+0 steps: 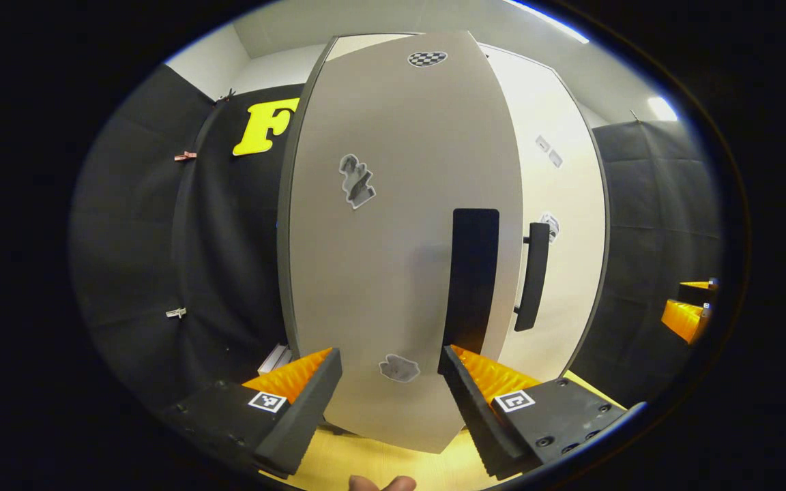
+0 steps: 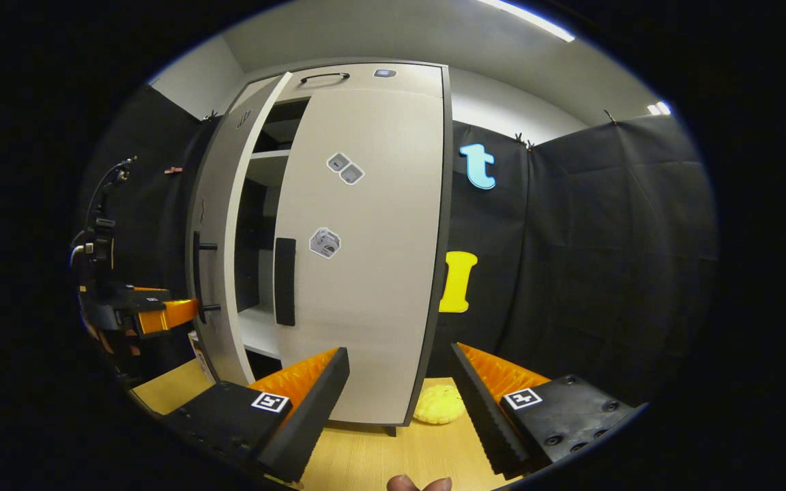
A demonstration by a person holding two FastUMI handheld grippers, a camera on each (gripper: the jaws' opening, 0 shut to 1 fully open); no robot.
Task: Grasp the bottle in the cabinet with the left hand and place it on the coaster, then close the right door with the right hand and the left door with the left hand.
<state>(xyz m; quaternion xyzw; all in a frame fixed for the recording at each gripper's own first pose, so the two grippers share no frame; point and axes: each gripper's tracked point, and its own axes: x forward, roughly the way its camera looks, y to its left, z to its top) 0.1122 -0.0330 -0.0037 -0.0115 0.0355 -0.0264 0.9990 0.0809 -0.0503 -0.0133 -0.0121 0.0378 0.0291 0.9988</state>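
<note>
Left door (image 1: 400,239): rigid, light-swinging panel ahead of the left tongs (image 1: 389,382), which gape wide, holding nothing. Push flat beside its handle (image 1: 473,273). Right tongs (image 2: 400,389) likewise spread, empty.

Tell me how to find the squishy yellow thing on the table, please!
Start at the tall pale cabinet standing on the wooden table. Look down at its bottom right corner, where the right door ends. The lumpy yellow thing lies on the table right there, low and rounded; the other yellow shape nearby hangs up on the black wall.
</note>
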